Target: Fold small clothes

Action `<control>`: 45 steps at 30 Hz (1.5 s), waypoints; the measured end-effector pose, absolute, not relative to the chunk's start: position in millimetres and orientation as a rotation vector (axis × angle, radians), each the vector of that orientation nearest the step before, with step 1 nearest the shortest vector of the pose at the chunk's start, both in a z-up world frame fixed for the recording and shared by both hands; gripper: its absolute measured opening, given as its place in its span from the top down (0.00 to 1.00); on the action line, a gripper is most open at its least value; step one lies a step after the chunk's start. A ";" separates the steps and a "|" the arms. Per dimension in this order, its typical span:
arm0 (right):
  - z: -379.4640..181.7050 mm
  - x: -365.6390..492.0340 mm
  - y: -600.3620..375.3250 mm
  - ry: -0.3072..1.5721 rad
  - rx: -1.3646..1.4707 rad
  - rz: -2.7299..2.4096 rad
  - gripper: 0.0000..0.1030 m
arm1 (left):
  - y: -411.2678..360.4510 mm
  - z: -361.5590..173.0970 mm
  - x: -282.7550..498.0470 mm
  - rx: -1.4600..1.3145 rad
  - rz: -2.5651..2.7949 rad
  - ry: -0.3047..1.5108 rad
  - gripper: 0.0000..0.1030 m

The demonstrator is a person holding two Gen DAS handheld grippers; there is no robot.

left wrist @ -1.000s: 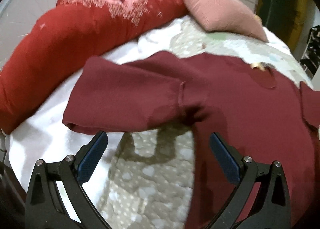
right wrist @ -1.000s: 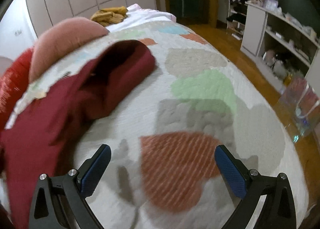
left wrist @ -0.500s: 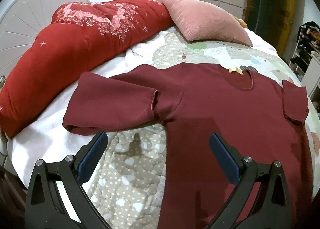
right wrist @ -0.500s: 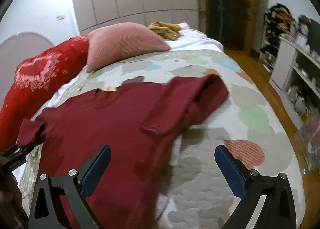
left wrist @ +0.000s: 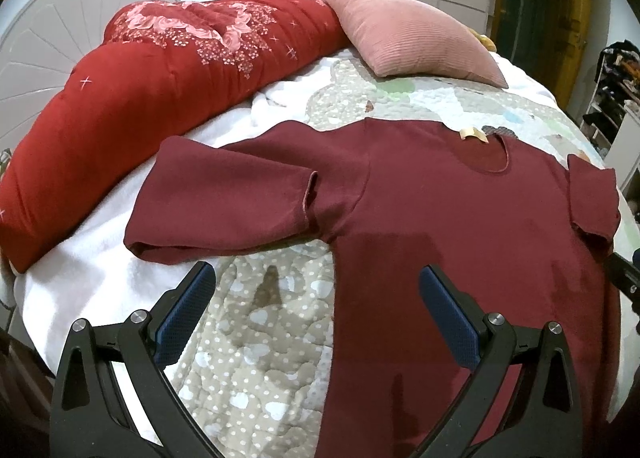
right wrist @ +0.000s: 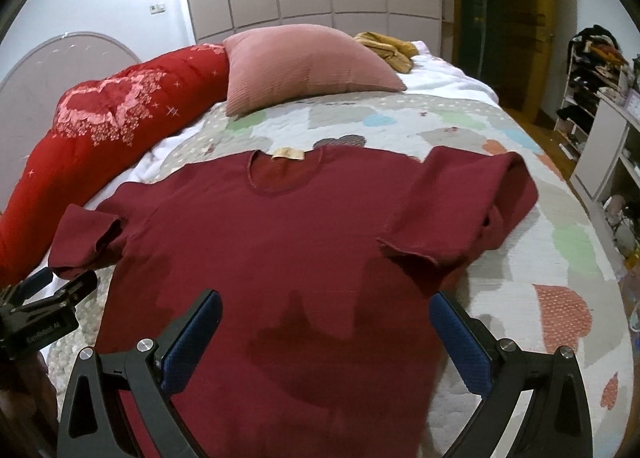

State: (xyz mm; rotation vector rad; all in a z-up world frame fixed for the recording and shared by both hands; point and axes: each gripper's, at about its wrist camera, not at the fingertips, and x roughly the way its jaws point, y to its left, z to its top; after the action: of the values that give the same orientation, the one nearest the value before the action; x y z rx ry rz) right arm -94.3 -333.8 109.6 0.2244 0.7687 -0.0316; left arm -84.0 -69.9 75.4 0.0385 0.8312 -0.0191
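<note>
A dark red short-sleeved shirt (left wrist: 440,225) lies flat, front up, on the quilted bed, collar and tan label away from me; it also shows in the right wrist view (right wrist: 280,258). Both sleeves are folded in over themselves. My left gripper (left wrist: 316,298) is open and empty, hovering above the shirt's left side below the left sleeve (left wrist: 224,209). My right gripper (right wrist: 326,322) is open and empty above the shirt's lower body, near the right sleeve (right wrist: 472,209). The left gripper also shows at the left edge of the right wrist view (right wrist: 44,306).
A long red bolster (left wrist: 140,97) and a pink cushion (left wrist: 408,41) lie along the far side of the bed. A yellow garment (right wrist: 388,47) lies behind the cushion. White shelving (right wrist: 600,129) stands to the right, beyond the bed's edge.
Both grippers have drawn back and risen from the shirt. The right wrist view swung left from the right sleeve and quilt until the whole shirt shows. The shirt lies still.
</note>
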 end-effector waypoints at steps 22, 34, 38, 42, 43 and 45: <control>101.9 -67.4 -281.6 0.786 0.185 0.092 0.00 | -19.3 59.4 -78.9 -0.014 0.063 0.878 0.01; 106.7 -39.2 -232.3 0.789 0.152 0.222 0.05 | 4.5 61.1 -72.4 -0.038 0.105 0.870 0.01; 108.5 -32.5 -216.2 0.789 0.137 0.243 0.05 | 10.0 60.8 -71.4 -0.045 0.113 0.866 0.01; 107.6 -28.3 -205.3 0.796 0.118 0.250 0.05 | 11.6 59.7 -70.1 -0.051 0.113 0.868 0.01; 107.0 -27.3 -203.5 0.800 0.114 0.250 0.05 | 11.9 59.4 -69.8 -0.052 0.113 0.869 0.01; 105.8 -25.9 -201.8 0.808 0.112 0.250 0.05 | 12.2 59.3 -69.8 -0.053 0.113 0.869 0.01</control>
State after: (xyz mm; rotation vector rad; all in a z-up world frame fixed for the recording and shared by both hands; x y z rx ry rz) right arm -25.9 -201.8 105.8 0.1116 0.8083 0.2501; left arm -69.8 12.2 59.3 -0.0527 0.8685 0.1133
